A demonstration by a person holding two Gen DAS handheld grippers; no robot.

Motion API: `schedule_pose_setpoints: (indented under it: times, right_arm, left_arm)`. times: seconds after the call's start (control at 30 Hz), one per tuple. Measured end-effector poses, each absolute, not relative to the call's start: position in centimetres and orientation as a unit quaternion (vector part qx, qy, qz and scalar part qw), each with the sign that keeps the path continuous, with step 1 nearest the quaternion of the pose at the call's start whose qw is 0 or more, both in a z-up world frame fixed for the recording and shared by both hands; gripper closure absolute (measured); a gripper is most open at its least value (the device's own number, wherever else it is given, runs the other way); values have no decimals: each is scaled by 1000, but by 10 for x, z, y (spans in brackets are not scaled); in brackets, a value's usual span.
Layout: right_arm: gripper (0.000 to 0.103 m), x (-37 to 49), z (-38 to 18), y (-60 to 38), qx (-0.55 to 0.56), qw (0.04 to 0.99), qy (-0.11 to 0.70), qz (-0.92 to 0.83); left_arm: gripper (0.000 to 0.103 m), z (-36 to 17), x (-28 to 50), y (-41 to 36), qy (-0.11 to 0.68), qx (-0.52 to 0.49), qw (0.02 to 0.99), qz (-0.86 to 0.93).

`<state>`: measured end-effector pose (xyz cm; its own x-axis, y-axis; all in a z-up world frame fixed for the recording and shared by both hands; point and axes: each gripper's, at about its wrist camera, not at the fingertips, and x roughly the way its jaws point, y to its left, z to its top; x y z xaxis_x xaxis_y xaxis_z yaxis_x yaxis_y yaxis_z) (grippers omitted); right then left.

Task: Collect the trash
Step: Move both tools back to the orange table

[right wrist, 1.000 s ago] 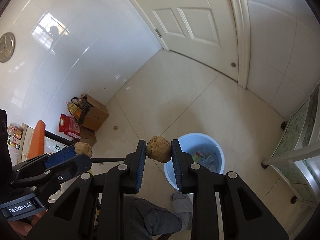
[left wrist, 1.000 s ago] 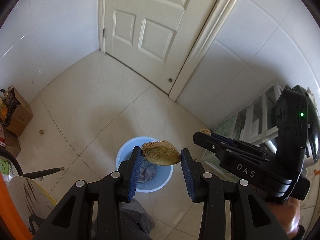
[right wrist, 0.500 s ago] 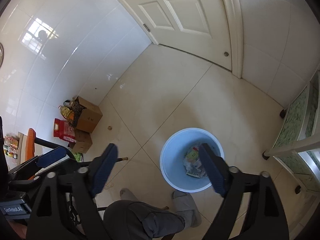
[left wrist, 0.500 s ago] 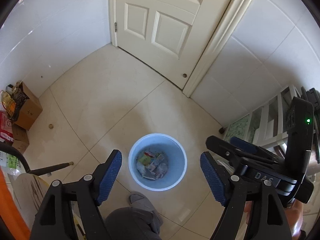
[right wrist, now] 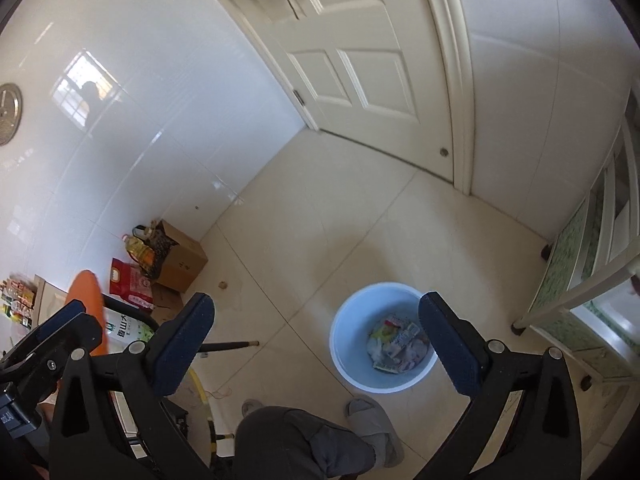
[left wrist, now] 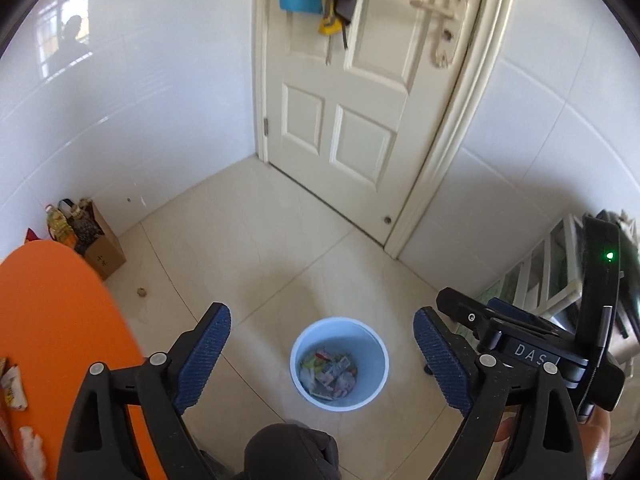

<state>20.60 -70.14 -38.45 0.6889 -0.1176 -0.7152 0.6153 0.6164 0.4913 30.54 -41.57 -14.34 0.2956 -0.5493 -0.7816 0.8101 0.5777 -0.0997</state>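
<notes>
A light blue bin (left wrist: 339, 363) stands on the tiled floor with wrappers and scraps inside; it also shows in the right wrist view (right wrist: 385, 337). My left gripper (left wrist: 322, 354) is open and empty, high above the bin. My right gripper (right wrist: 316, 346) is open and empty, above and just left of the bin. The right gripper (left wrist: 520, 344) shows at the right of the left wrist view. The left gripper (right wrist: 52, 340) shows at the lower left of the right wrist view. A small brown lump (left wrist: 141, 291) lies on the floor by the box.
A white door (left wrist: 360, 100) closes the far corner. A cardboard box (left wrist: 102, 248) with bottles and bags stands by the left wall. An orange chair (left wrist: 52, 320) is at the left, a white shelf (right wrist: 592, 280) at the right. The person's knee (right wrist: 304, 440) and slippers are below.
Both grippers opened and let go of their brown lumps over the bin. Both have since risen and tilted up, so more of the door and the orange chair show.
</notes>
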Motion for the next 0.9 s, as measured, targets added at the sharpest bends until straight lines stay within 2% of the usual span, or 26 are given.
schedule_pose_setpoints:
  times: [0.43,0.73,0.9]
  right_arm:
    - [0,218,-241,-580,275,918,244,-150]
    - [0,238,-180,-474,198,953,215,-75]
    - [0,250,-159,-419,161,965,201,-43]
  left_arm:
    - [3,-47,275,-204,314,67,873,-368]
    - [1,-14,225,-52,257,6,923,-285]
    - [1,-13,186,14,234,-9,942,-241]
